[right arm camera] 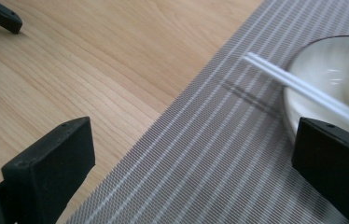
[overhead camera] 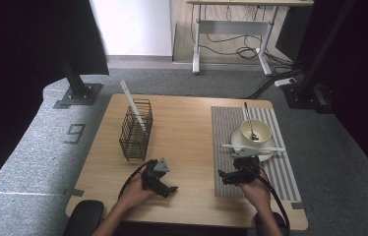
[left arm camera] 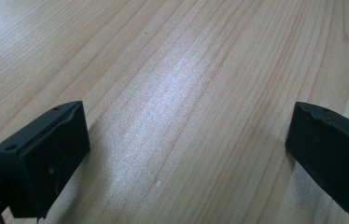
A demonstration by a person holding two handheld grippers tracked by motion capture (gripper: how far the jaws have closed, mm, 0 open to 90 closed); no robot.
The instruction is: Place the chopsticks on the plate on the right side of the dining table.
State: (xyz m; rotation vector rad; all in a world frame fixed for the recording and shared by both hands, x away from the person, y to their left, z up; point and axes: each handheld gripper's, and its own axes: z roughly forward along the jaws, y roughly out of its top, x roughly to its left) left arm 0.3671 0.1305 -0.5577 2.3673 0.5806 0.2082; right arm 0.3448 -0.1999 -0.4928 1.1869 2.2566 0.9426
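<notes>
- The left claw [overhead camera: 171, 189] rests low on the pale wooden surface [overhead camera: 187, 142] near its front edge, its jaws spread wide and holding nothing; in the left gripper view, bare wood grain shows between the two black pads [left arm camera: 46, 158].
- The right claw [overhead camera: 223, 176] sits at the left border of the grey striped woven placemat [overhead camera: 226, 123], jaws wide apart and empty; in the right gripper view one pad lies over wood and the other over the mat, just short of the plate's rim.
- The pair of white chopsticks [overhead camera: 253, 147] lies crosswise over the white round plate [overhead camera: 238, 140], just beyond the right claw, with its tips jutting past the plate's left rim above the mat [right arm camera: 266, 65].
- The cream ceramic bowl [overhead camera: 263, 128] stands on that plate with a metal spoon [overhead camera: 249, 120] leaning in it, handle pointing away from the person.
- The black wire basket [overhead camera: 135, 130] stands upright on the left half of the surface, well apart from both claws, with a white flat stick [overhead camera: 132, 104] tilted out of it.
- Between basket and placemat runs a broad strip of open wood; the mat's right edge lies close to the right edge of the surface.
</notes>
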